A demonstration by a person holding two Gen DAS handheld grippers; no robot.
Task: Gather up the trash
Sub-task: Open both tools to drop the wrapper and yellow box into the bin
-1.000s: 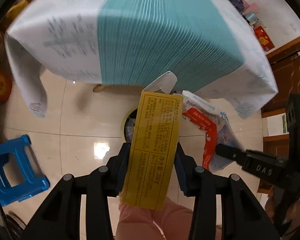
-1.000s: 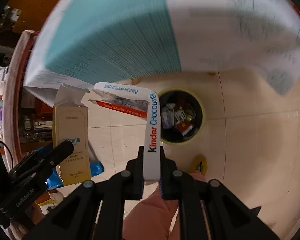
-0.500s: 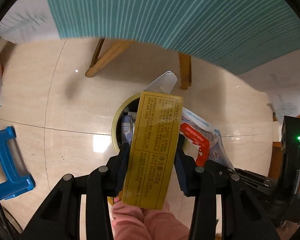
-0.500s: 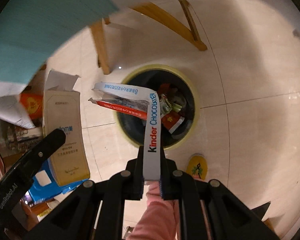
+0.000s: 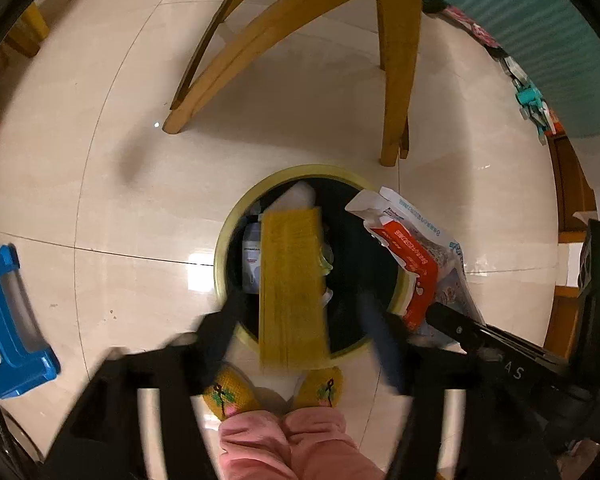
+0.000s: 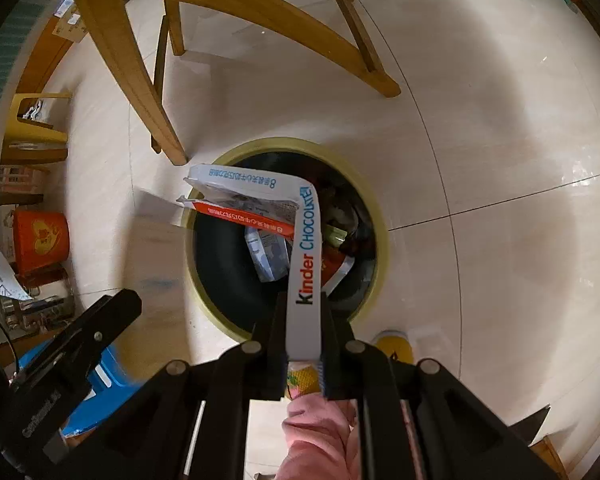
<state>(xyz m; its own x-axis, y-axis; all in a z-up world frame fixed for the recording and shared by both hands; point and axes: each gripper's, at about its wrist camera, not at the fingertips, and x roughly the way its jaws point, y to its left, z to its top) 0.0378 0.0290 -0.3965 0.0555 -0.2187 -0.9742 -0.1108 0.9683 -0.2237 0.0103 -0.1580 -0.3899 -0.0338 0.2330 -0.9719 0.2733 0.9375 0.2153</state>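
A round bin (image 5: pixel 225 240) with a yellow-green rim and a dark liner stands on the floor, several scraps inside. My left gripper (image 5: pixel 300 332) hangs over it, its jaws opening. The yellow carton (image 5: pixel 292 280) is blurred between the fingers, clear of both pads, over the bin's mouth. My right gripper (image 6: pixel 304 330) is shut on a white Kinder chocolate package (image 6: pixel 306 264) whose torn red and white end hangs over the bin's rim (image 6: pixel 380 220). That package (image 5: pixel 416 256) also shows at the right of the left wrist view. The carton (image 6: pixel 154 264) is a pale blur at the left of the right wrist view.
Wooden chair legs (image 5: pixel 396 80) stand just beyond the bin. A blue stool (image 5: pixel 8 312) is at the left, an orange tub (image 6: pixel 40 236) further off. The person's yellow slippers (image 5: pixel 236 392) and pink trouser legs (image 5: pixel 284 440) are right below the grippers. A teal cloth (image 5: pixel 540 20) hangs at the upper right.
Both grippers have sunk from table height to just above the bin. The left jaws have spread and the yellow carton has slipped out of their grip. The right grip is unchanged.
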